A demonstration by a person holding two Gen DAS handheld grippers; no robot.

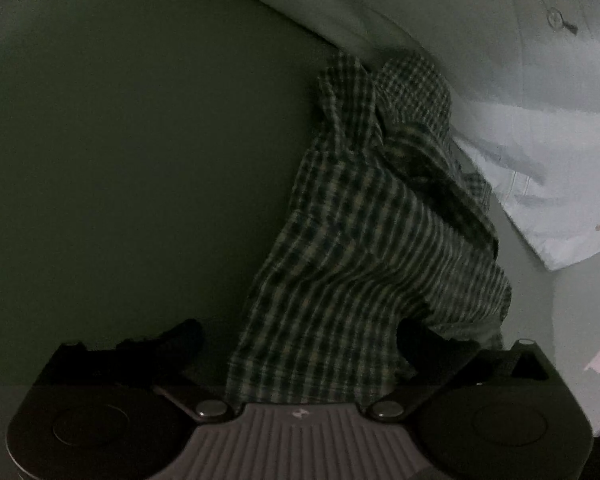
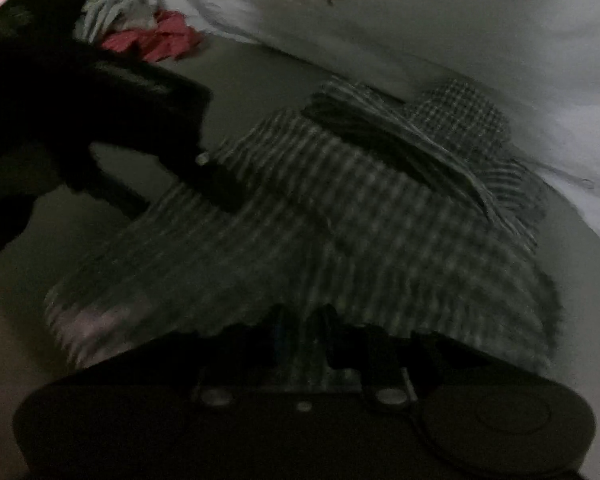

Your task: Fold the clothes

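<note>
Checked shirt [image 1: 364, 248]: crumpled on the green sheet [image 1: 120, 160], just beside the pale patterned bedding [image 1: 500, 60].
My left claw [image 1: 300, 340]: jaws spread wide, released; the shirt's hem lies between my fingers, unpressed.
My right claw [image 2: 300, 332]: jaws nearly together, pinching the shirt's near edge.
Red garment [image 2: 160, 38]: well apart, at the sheet's far corner.
Picture: dim, blurred.

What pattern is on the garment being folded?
A dark green-and-pale check on the garment, finer near its top; the left wrist view shows it best.
</note>
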